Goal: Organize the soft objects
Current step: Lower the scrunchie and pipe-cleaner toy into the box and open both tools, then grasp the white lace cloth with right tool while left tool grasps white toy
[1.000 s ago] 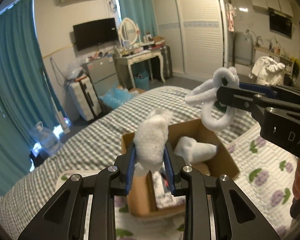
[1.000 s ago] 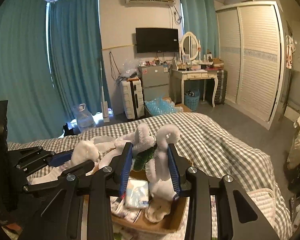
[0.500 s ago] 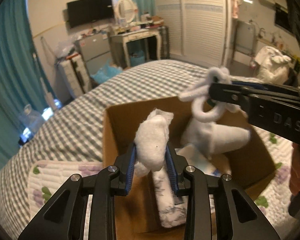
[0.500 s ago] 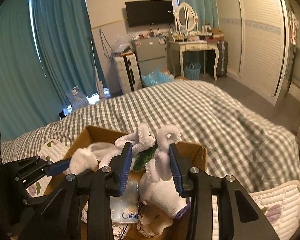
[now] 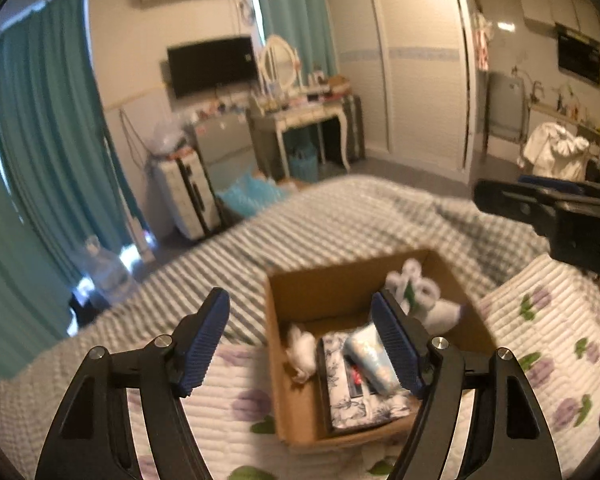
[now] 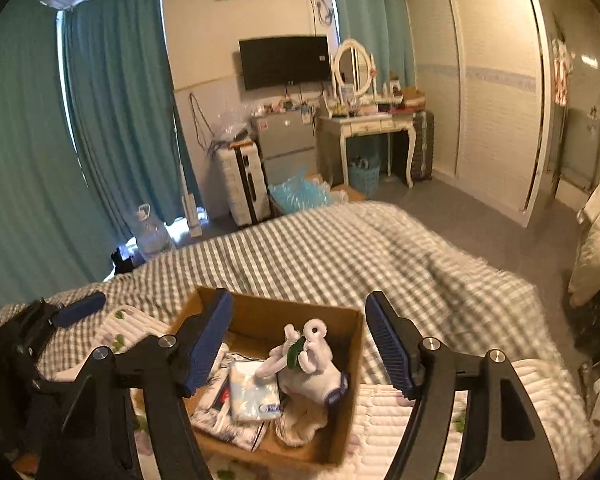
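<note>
Left gripper [image 5: 300, 344]: jaws spread wide apart, nothing between the blue pads [image 5: 204, 340]. It hangs above the near left edge of an open cardboard box [image 5: 284, 360].

Right gripper [image 6: 298, 344]: jaws likewise wide apart and holding nothing. It is positioned over the same cardboard box, looking down into it. In the left wrist view the right gripper appears at the right edge, raised above the bed.

The box sits on a white quilted pad with purple flower print [image 6: 392, 412], which lies on a grey-and-white checked bedspread [image 6: 340, 256].

Contents of the box, seen from the right wrist view: a white pipe-cleaner figure with a green part [image 6: 300, 350] rests on top of a white knit glove with a blue cuff [image 6: 316, 380] toward the right side. Just left of these lies a light blue tissue packet [image 6: 252, 396] on a floral-print flat item [image 6: 220, 420]. A cream cloth piece [image 6: 300, 424] lies at the near right corner.

In the left wrist view, a white fluffy wad [image 5: 302, 352] rests inside the box against its left wall, beside the floral-print item. This view is blurred, so finer detail cannot be read.
</note>
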{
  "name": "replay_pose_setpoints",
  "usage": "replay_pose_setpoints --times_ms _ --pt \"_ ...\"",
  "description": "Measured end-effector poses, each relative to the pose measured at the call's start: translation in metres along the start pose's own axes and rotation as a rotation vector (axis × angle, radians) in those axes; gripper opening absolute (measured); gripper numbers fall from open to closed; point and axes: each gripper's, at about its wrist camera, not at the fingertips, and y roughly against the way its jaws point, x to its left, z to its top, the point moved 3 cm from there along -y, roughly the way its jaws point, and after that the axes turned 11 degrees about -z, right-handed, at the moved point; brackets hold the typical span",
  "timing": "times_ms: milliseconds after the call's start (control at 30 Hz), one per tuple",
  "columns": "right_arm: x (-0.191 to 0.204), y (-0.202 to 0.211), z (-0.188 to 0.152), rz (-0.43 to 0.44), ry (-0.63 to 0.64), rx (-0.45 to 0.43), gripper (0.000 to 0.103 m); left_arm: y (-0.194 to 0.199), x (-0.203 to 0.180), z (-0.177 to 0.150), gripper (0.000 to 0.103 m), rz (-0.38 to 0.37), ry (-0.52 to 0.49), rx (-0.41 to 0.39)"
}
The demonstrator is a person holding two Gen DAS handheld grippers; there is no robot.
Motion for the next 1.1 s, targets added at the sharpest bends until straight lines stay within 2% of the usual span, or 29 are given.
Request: replay_pose_setpoints --times_ms 100,200,267,333,467,633,733,867,967,1100 --pt "-0.002 0.05 0.012 -0.03 0.02 -0.051 0.079 0.045 0.002 0.015 0.075 0.009 0.001 -0.069" --pt "-0.003 0.095 0.016 -0.044 0.043 -0.086 0.087 0.08 0.006 0.022 0.084 0.021 0.002 -0.127" --pt "-0.002 0.117 0.016 -0.049 0.046 -0.101 0.097 0.105 0.008 0.021 0.085 0.025 0.005 -0.158" --pt "-0.003 0.138 0.01 -0.047 0.037 -0.115 0.103 0.121 0.011 0.016 0.085 0.028 0.011 -0.168" --pt "-0.001 0.155 -0.009 -0.033 0.04 -0.103 0.103 0.147 0.011 -0.004 0.085 0.013 -0.006 -0.183" --pt "0.014 0.147 -0.053 0.009 0.073 -0.045 0.103 0.139 0.009 -0.039 0.085 0.048 -0.071 -0.112" --pt "0.029 0.13 -0.085 0.031 0.106 -0.015 0.103 0.124 0.01 -0.067 0.085 0.035 -0.079 -0.061" --pt "0.05 0.098 -0.133 0.055 0.158 0.008 0.103 0.088 0.022 -0.107 0.085 -0.012 -0.02 0.042" --pt "0.065 0.063 -0.167 0.065 0.202 0.081 0.103 0.056 0.033 -0.133 0.085 -0.02 0.031 0.113" --pt "0.079 0.021 -0.211 0.102 0.222 0.175 0.102 0.025 0.042 -0.168 0.085 -0.046 0.087 0.165"
